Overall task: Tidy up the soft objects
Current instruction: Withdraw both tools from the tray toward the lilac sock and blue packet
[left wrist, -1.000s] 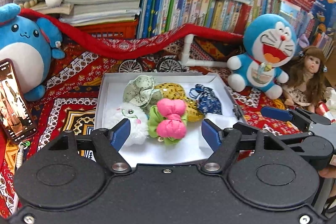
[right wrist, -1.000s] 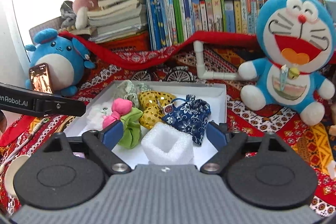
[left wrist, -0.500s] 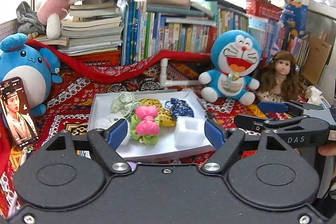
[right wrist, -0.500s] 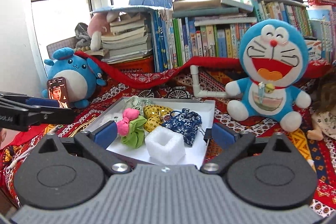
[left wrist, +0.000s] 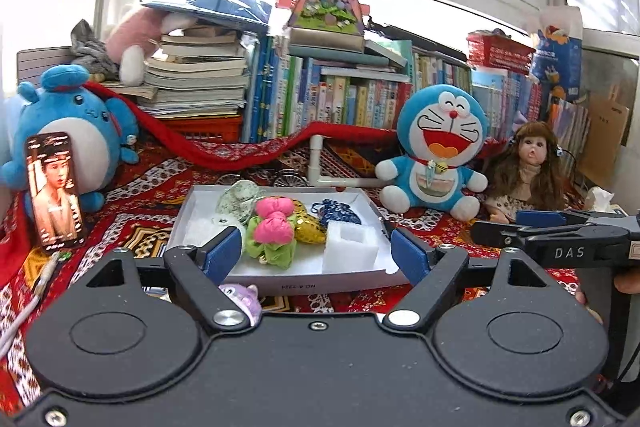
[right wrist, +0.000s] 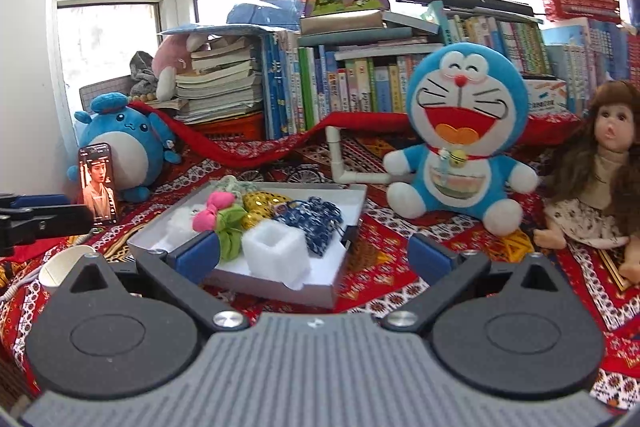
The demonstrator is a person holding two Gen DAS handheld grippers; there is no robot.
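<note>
A shallow white box (left wrist: 276,283) on the patterned red cloth holds several soft items: a pink and green cloth bundle (left wrist: 273,231), a gold sequin pouch (left wrist: 309,227), a blue floral pouch (left wrist: 340,214), a pale green pouch (left wrist: 240,199) and a white foam cube (left wrist: 352,247). My left gripper (left wrist: 316,249) is open and empty, hanging short of the box's near edge. A small purple plush (left wrist: 241,297) lies just below its left finger. My right gripper (right wrist: 314,254) is wide open and empty, back from the box's (right wrist: 280,290) right corner and the foam cube (right wrist: 276,251).
A Doraemon plush (right wrist: 460,131) and a long-haired doll (right wrist: 600,179) sit to the right of the box. At the left, a phone (left wrist: 54,191) leans on a round blue plush (left wrist: 68,131). Books line the back. A paper cup (right wrist: 64,267) lies near left.
Both grippers have drawn back from the box, which now looks smaller and farther off. Both pairs of jaws stand wider than before, and nothing was picked up.
</note>
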